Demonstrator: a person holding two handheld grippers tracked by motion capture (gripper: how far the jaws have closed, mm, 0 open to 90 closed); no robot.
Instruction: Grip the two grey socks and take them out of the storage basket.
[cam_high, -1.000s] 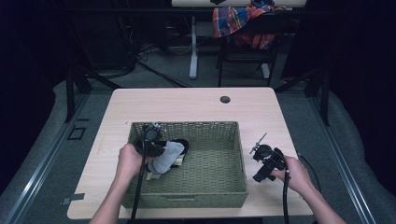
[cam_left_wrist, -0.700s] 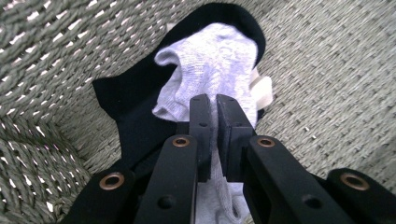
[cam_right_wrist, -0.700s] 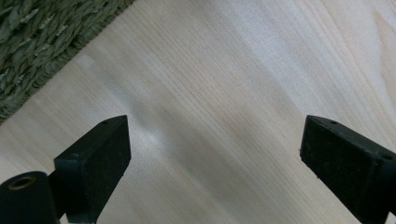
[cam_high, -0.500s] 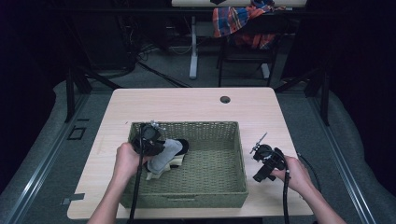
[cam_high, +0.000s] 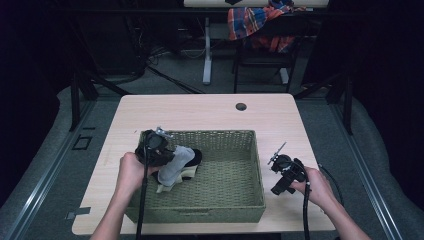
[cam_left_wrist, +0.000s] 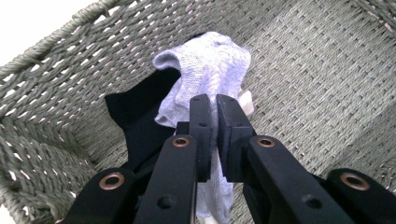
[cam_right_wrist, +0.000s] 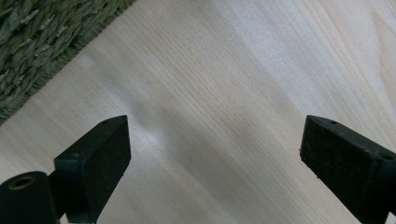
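1. While the left gripper (cam_left_wrist: 212, 135) pinches the pale grey sock (cam_left_wrist: 210, 70) in narrow jaws over the basket (cam_high: 220, 212) floor, a thin bite risks slippage.
2. Black sock (cam_left_wrist: 140, 116) touching beneath may snag and lift.
3. Right gripper (cam_right_wrist: 215, 163), jaws wide, idles over the table (cam_high: 200, 110); no hazard.

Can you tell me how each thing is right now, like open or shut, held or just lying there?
left gripper: shut on the grey sock
grey sock: pinched, hanging in folds inside the basket
black sock: lying loose in the basket, under the grey sock
basket: upright on the table, no lid
right gripper: open, holding nothing, above bare table
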